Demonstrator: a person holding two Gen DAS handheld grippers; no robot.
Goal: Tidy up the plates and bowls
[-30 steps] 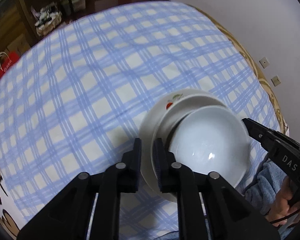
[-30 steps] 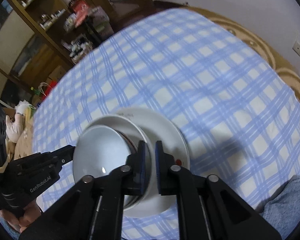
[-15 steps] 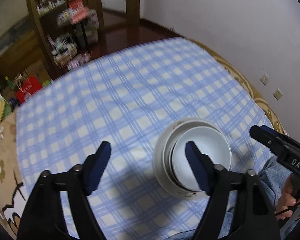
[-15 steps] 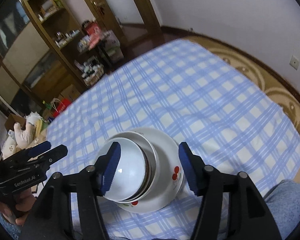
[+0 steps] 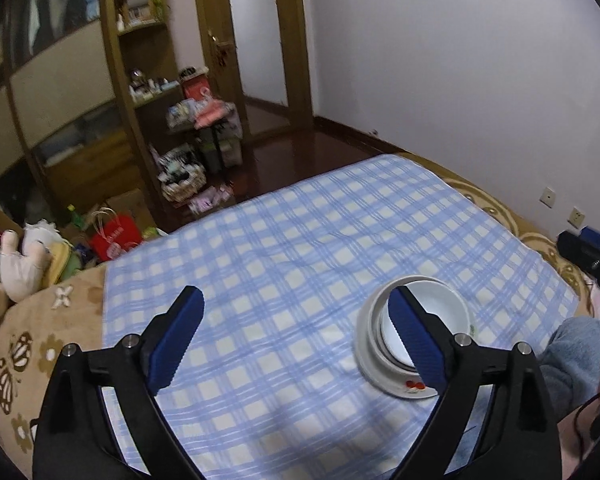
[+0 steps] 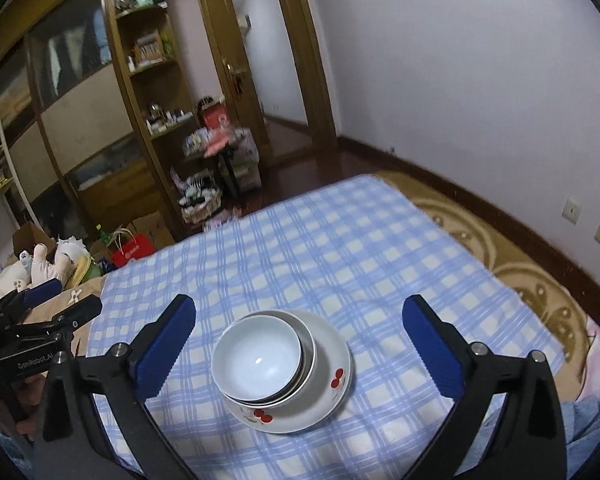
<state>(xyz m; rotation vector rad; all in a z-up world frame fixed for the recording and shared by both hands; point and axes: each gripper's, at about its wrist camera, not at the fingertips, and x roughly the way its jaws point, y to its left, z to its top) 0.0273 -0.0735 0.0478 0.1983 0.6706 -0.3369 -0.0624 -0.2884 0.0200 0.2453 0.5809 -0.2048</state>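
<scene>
A white bowl [image 6: 258,358] sits nested in a second bowl on a white plate with red cherries [image 6: 332,380], on the blue checked cloth [image 6: 340,248]. My right gripper [image 6: 298,344] is open and empty, raised above and behind the stack. In the left wrist view the same bowl [image 5: 440,304] and plate [image 5: 400,388] lie at the right, partly hidden by my right finger [image 5: 416,336]. My left gripper [image 5: 296,336] is open and empty, raised over the cloth to the left of the stack.
The cloth covers a bed with a brown patterned blanket [image 5: 40,320] at its left edge. Stuffed toys [image 5: 16,260] lie at the left. Shelves [image 6: 148,80], a cluttered stand [image 6: 220,144] and a door [image 6: 268,56] stand beyond the bed.
Both grippers, shut at the rims of the stack a second ago, have opened wide and pulled back and up. The bowls and plate stay stacked on the cloth.
</scene>
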